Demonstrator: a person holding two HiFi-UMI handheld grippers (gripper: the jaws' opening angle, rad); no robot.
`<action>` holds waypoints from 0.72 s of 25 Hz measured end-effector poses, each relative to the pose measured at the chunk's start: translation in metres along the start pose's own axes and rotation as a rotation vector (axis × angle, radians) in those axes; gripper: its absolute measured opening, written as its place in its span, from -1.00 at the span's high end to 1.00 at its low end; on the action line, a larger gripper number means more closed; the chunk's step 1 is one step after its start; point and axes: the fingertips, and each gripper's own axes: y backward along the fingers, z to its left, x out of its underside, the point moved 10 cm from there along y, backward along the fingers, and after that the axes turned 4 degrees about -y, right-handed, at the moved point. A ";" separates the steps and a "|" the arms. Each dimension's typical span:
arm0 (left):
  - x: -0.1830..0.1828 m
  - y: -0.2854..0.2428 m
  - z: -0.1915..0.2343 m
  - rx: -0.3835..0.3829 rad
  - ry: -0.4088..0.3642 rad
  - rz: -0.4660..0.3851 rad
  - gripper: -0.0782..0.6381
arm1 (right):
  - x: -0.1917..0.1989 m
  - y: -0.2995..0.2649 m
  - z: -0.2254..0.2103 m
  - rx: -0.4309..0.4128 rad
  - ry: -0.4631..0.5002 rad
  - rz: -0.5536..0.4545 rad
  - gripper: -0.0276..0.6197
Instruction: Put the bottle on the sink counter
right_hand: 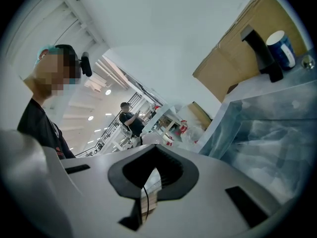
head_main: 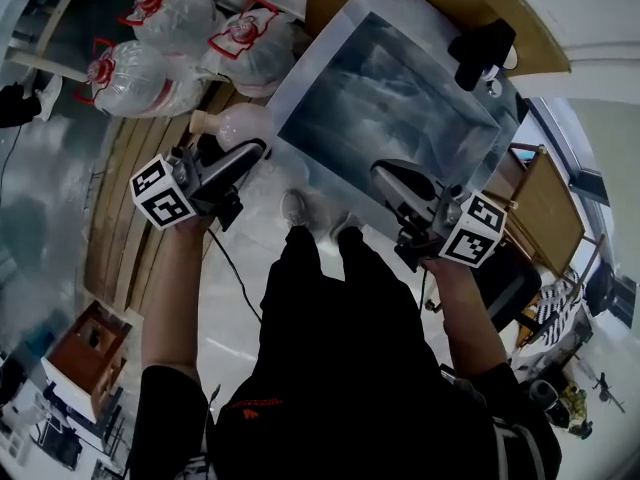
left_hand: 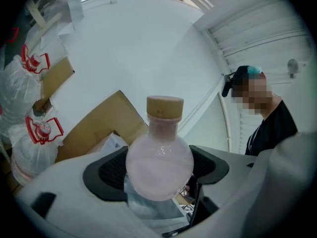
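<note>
Wide-angle bending is curving and darkening every edge. Even white light is filling my views, ceiling lamps (right_hand: 107,91) glaring. The close bottle (left_hand: 159,162) is looking soft.

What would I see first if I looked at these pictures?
Most likely the round pink bottle with its tan cap, clamped in the left gripper. Next, the shiny metal sink beside it, and the big water jugs with red handles at upper left.

A white wall (left_hand: 148,48) rises behind leaning cardboard sheets (left_hand: 99,128). Plastic-wrapped water jugs (head_main: 150,78) sit near wooden planks (head_main: 120,203) and a pale floor (head_main: 225,333). Ceiling lights (right_hand: 107,91) glow in a distant hall.
</note>
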 end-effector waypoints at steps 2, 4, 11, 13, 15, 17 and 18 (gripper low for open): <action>0.001 -0.004 0.011 -0.016 -0.016 0.033 -0.33 | 0.001 -0.002 -0.007 0.004 -0.011 0.008 0.90; 0.002 -0.008 0.022 -0.025 -0.030 0.064 -0.33 | 0.002 -0.004 -0.015 0.007 -0.022 0.015 0.90; 0.006 -0.025 0.049 -0.051 -0.110 0.176 -0.33 | 0.012 -0.006 -0.035 0.027 -0.061 0.037 0.90; 0.007 -0.029 0.055 -0.054 -0.135 0.209 -0.33 | 0.015 -0.007 -0.039 0.032 -0.066 0.044 0.90; 0.008 -0.032 0.059 -0.057 -0.157 0.237 -0.33 | 0.016 -0.008 -0.043 0.035 -0.071 0.051 0.90; 0.009 -0.036 0.063 -0.059 -0.177 0.261 -0.33 | 0.018 -0.009 -0.046 0.037 -0.077 0.054 0.90; 0.009 -0.037 0.065 -0.061 -0.188 0.273 -0.33 | 0.018 -0.010 -0.048 0.038 -0.080 0.054 0.90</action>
